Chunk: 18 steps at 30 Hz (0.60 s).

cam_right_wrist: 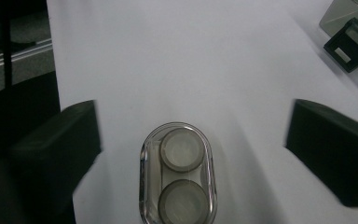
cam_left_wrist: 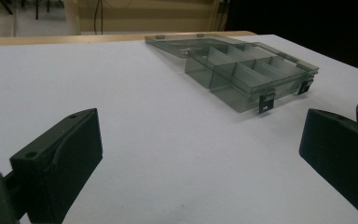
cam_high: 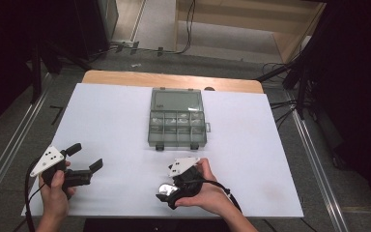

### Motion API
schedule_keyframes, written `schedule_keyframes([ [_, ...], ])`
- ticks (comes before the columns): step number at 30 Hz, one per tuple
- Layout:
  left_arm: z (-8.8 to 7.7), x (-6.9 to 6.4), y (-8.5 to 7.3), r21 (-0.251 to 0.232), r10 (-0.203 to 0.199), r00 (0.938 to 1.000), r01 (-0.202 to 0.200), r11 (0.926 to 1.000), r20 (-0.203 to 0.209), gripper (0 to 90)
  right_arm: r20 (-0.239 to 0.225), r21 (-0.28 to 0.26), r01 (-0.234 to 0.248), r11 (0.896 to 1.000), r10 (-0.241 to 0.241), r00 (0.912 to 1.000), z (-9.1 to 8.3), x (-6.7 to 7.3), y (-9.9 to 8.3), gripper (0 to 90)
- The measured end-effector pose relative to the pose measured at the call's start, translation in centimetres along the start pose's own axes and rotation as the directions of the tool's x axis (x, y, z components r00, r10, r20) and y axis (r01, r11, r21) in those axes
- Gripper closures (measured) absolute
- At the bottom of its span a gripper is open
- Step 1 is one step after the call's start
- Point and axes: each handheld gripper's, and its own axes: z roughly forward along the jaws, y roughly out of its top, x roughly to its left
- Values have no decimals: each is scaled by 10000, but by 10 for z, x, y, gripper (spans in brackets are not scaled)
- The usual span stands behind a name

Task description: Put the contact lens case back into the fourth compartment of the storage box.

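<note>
Clear lens case [cam_right_wrist: 177, 175], bottom edge cut off

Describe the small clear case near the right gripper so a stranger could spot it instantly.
Start at the white table and go to its near edge, to the right gripper. Between its open jaws lies the small clear case: oval, holding two round grey discs, unlike the large smoky compartment box farther back.

Beyond the far edge of the white table sheet [cam_high: 111, 121], a strip of bare wooden tabletop [cam_high: 125, 77] is showing, black cables [cam_high: 189, 29] are trailing over the grey floor [cam_high: 159, 24] farther back, and metal rails [cam_high: 314, 164] are running alongside the sheet.
</note>
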Motion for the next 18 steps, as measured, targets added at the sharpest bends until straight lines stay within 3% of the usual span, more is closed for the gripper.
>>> schedule_keyframes([
  [8, 2, 0, -1, 135, 34, 10000, -34, 9999, 4, 0, -149, 264, 119, 9996, -116, 9998, 1, -2, -2, 206],
  [18, 2, 0, -1, 134, -3, 10000, 2, 9999, 54, 0, -93, 580, 206, 9981, -201, 9998, 1, 2, -6, 289],
])
